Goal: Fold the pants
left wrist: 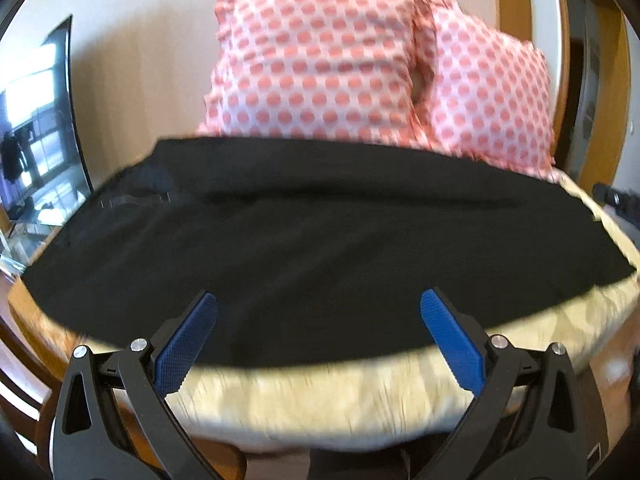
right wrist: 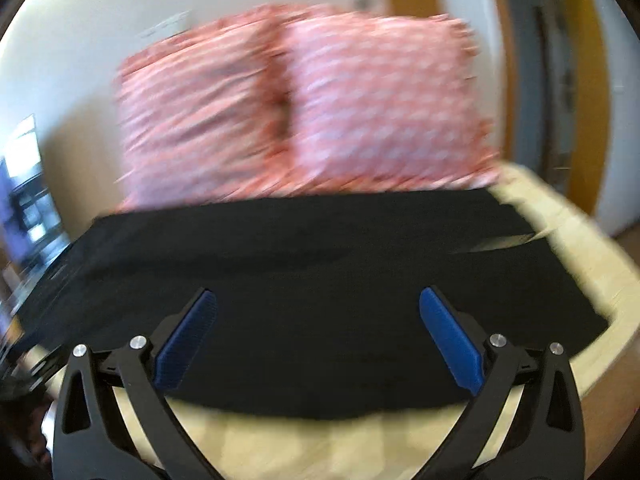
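Bed [left wrist: 360, 392] w/ pale yellow cover, black pants [left wrist: 300, 240] spread flat across it up to near edge, two pink dotted pillows [left wrist: 316, 60] at far edge, left hand-held gripper [left wrist: 319, 308] released, right hand-held gripper [right wrist: 318, 304] released, both over pants' near hem, holding nothing

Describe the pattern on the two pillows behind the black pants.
Salmon-pink dots on white fabric pillows; sharpest in the left wrist view, motion-blurred in the right.

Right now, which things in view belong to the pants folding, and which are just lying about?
Job:
black pants, spread flat on the bed
left gripper, open
right gripper, open

Lying about:
two pink dotted pillows
cream bedcover
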The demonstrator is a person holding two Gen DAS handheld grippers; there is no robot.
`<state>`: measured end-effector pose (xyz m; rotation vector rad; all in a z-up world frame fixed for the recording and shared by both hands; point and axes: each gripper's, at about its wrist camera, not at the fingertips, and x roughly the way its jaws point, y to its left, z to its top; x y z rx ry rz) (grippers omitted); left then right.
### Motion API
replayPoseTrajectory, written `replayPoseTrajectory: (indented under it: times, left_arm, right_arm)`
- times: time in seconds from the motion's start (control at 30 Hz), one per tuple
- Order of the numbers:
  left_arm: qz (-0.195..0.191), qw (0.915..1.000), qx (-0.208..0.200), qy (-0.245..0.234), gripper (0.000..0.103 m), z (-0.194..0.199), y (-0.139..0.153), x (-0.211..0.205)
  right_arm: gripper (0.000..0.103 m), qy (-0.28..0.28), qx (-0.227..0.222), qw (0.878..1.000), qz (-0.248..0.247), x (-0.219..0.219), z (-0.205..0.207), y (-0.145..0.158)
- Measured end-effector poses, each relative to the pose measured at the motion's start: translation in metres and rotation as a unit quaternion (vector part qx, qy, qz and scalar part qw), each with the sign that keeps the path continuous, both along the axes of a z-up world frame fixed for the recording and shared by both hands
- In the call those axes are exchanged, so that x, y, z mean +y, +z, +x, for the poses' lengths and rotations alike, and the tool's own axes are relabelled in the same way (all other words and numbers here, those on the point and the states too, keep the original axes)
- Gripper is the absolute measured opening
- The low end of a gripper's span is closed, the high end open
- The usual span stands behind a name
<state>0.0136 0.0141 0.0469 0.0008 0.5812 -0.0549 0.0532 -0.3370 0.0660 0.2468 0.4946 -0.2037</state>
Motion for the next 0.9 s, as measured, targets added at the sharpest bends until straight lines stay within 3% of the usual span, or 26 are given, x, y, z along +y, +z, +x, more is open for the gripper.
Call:
replayPoseTrajectory:
  times: [0.17, 0.23, 0.33, 0.43, 0.53, 0.67, 0.7, 0.73, 0.8, 0.9]
  left_arm:
    - [-0.015, 0.9996, -0.010, 0.020, 0.102, 0.040, 0.012, 0.003]
    - [-0.030, 0.9993, -0.005, 0.020, 0.102, 0.051, 0.011, 0.004]
    - [-0.036, 0.9992, 0.006, 0.018, 0.102, 0.064, 0.007, 0.003]
    - [-0.036, 0.9991, 0.016, 0.015, 0.102, 0.077, 0.002, 0.001]
    - [-0.037, 0.9990, 0.023, 0.009, 0.102, 0.085, -0.002, 0.001]
    - [-0.042, 0.9985, 0.036, 0.000, 0.102, 0.093, -0.007, 0.001]
    - [-0.046, 0.9982, 0.038, -0.004, 0.102, 0.093, -0.008, 0.002]
    - [-0.050, 0.9981, 0.038, -0.004, 0.102, 0.094, -0.007, 0.003]
    - [-0.056, 0.9978, 0.035, -0.004, 0.102, 0.092, -0.006, 0.006]
    - [-0.073, 0.9967, 0.033, -0.005, 0.102, 0.087, -0.006, 0.014]
  right_arm:
    - [0.099, -0.129, 0.066, 0.987, 0.069, -0.110, 0.116, 0.005]
    - [0.078, -0.169, 0.100, 0.976, 0.090, -0.145, 0.158, -0.006]
    - [0.056, -0.198, 0.146, 0.961, 0.123, -0.183, 0.213, -0.030]
    - [0.043, -0.243, 0.183, 0.941, 0.150, -0.210, 0.254, -0.055]
    - [0.041, -0.279, 0.205, 0.927, 0.147, -0.221, 0.274, -0.073]
    - [0.039, -0.294, 0.226, 0.927, 0.059, -0.210, 0.286, -0.080]
    - [0.034, -0.292, 0.217, 0.929, 0.061, -0.208, 0.281, -0.080]
    - [0.019, -0.294, 0.211, 0.930, 0.067, -0.209, 0.274, -0.081]
    - [0.004, -0.280, 0.186, 0.936, 0.101, -0.209, 0.252, -0.080]
    - [0.001, -0.251, 0.128, 0.945, 0.164, -0.210, 0.203, -0.071]
